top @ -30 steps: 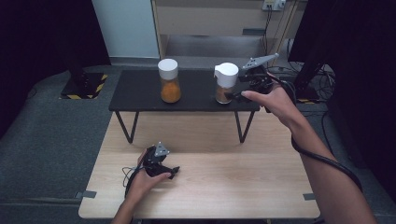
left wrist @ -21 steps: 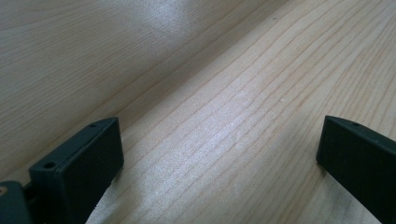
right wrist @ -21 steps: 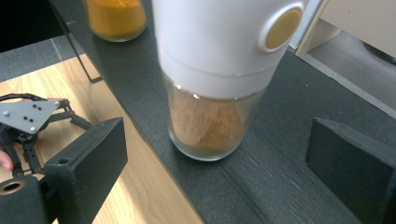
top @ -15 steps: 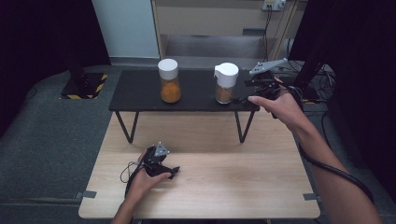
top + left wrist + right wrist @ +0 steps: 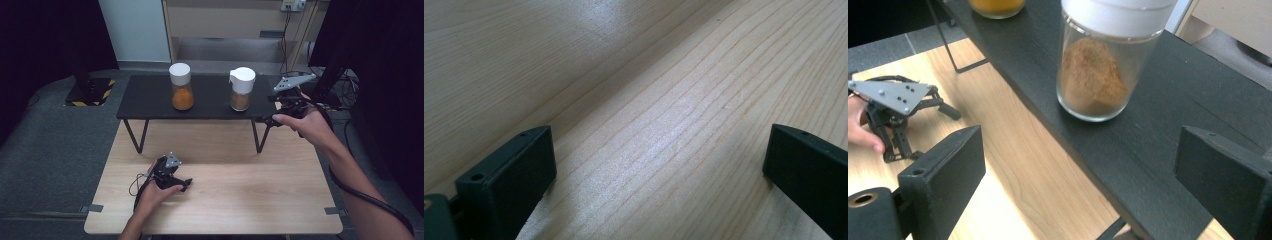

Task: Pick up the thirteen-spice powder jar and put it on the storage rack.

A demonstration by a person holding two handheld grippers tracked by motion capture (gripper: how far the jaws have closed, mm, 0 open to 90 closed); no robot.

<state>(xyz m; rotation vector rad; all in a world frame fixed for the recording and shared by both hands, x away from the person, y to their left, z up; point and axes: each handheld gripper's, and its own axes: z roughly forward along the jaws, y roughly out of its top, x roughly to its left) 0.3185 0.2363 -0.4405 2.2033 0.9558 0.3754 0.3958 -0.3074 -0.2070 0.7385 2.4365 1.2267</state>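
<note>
hovering at the right end of the black shelf (image 5: 200,97), the right gripper (image 5: 1078,190) has its jaws spread wide, nothing between them. the brown spice jar (image 5: 1100,65) with the white lid stands upright on the shelf just ahead of it, untouched. the orange jar (image 5: 181,87) stands further left on the shelf. on the wooden table (image 5: 240,200) the left gripper (image 5: 656,165) rests low, jaws spread over bare wood.
</note>
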